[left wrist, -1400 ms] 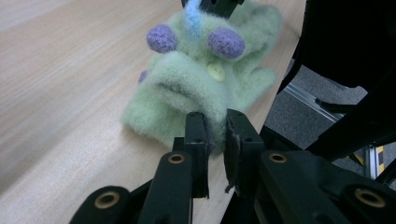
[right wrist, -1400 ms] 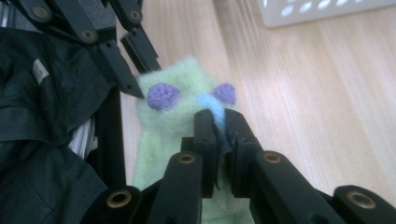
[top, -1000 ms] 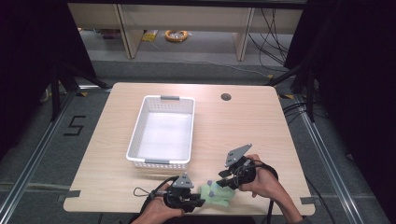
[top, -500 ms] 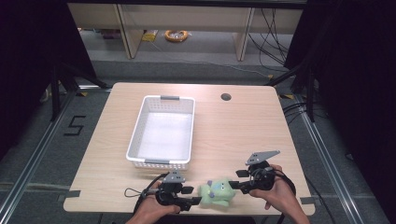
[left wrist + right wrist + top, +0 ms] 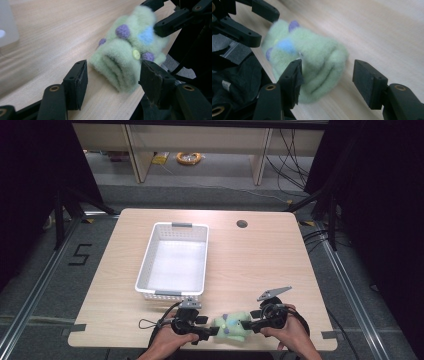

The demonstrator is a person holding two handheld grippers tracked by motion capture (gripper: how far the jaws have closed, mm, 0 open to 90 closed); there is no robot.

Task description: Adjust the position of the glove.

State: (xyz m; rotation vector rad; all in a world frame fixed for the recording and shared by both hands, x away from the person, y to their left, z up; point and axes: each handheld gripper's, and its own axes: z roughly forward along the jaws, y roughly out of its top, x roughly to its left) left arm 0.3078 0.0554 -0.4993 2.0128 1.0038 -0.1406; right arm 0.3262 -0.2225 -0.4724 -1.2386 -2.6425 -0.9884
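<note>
A pale green fuzzy plush piece (image 5: pixel 231 326) with purple bobbles, a blue patch and a small yellow button lies at the table's front edge. In the left gripper view its folded end (image 5: pixel 125 62) sits just ahead of and between the wide-apart jaws of my left gripper (image 5: pixel 113 75), with a gap on the left side. My right gripper (image 5: pixel 327 75) stands open at the plush piece's (image 5: pixel 312 62) other end, its right jaw well clear. From the high view, the left gripper (image 5: pixel 209 330) and right gripper (image 5: pixel 251 326) flank the piece.
A white perforated basket (image 5: pixel 148 261) stands empty at the table's middle left, behind the left hand. A round cable hole (image 5: pixel 242 224) is at the back. The table's front edge runs right beside the plush piece.
The right gripper has swung out to the right and come down low beside the plush piece. The left gripper has shifted slightly; the plush piece has barely moved.
</note>
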